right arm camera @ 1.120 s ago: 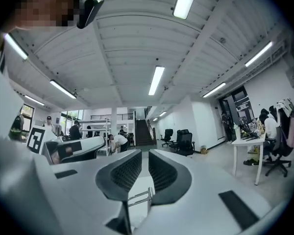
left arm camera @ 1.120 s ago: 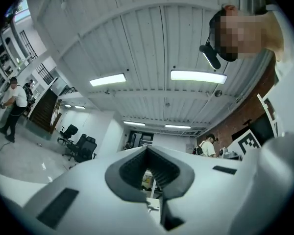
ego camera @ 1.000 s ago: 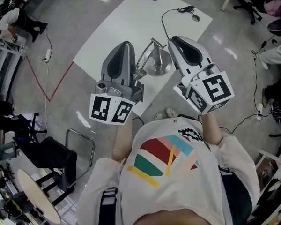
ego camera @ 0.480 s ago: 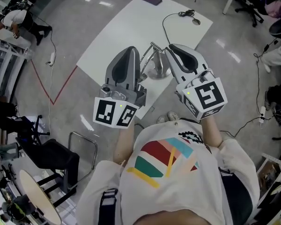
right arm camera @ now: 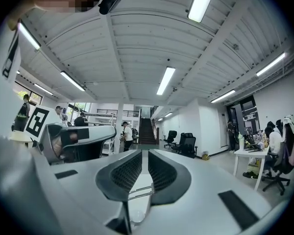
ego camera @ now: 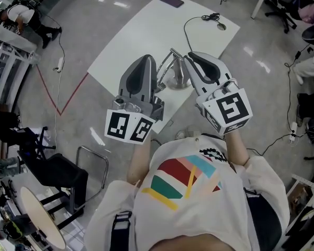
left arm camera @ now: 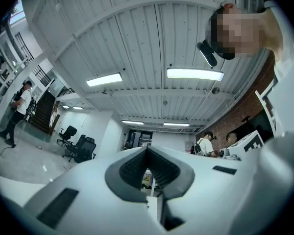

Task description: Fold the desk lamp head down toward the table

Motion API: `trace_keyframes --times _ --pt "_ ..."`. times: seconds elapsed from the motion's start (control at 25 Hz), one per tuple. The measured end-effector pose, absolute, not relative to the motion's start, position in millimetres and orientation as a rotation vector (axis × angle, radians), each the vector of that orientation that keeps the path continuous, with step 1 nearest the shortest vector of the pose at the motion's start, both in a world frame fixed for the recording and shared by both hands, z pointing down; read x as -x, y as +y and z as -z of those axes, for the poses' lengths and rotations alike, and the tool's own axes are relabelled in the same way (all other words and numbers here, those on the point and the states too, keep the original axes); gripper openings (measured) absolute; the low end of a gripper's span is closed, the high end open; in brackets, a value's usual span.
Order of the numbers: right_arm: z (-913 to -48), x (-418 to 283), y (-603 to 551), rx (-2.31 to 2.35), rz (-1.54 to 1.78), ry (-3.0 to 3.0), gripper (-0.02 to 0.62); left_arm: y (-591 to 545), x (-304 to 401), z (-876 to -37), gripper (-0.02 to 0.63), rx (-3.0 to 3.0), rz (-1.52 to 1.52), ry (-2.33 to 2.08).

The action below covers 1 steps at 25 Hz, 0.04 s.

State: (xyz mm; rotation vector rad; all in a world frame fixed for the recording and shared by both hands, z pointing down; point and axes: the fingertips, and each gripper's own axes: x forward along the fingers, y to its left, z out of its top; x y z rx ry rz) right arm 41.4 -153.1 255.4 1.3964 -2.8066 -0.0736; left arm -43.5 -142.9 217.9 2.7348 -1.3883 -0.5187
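Desk lamp (ego camera: 174, 71): ungrasped. Above it, left gripper (ego camera: 145, 60) fingers closed, empty; right gripper (ego camera: 192, 56) fingers narrowly apart. Risk: lamp toppled if pushed ungripped.

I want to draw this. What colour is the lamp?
Shiny silver. The lamp shows best in the head view.

No words, numbers or brand names can be read anywhere. Only black-and-white square code patterns are carried, on the marker cubes of the left claw (ego camera: 147, 60) and the right claw (ego camera: 192, 56), just above the person's shirt (ego camera: 186, 192). On that shirt, a striped colour graphic without letters is printed.
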Motion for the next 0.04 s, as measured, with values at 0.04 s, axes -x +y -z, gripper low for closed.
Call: trace_keyframes --times 0.04 --pt "-255.4 -40.3 -153.2 -1.391 0.078 -2.806 0.049 -143.3 44.3 -217.8 0.046 -2.732 0.519 -1.388"
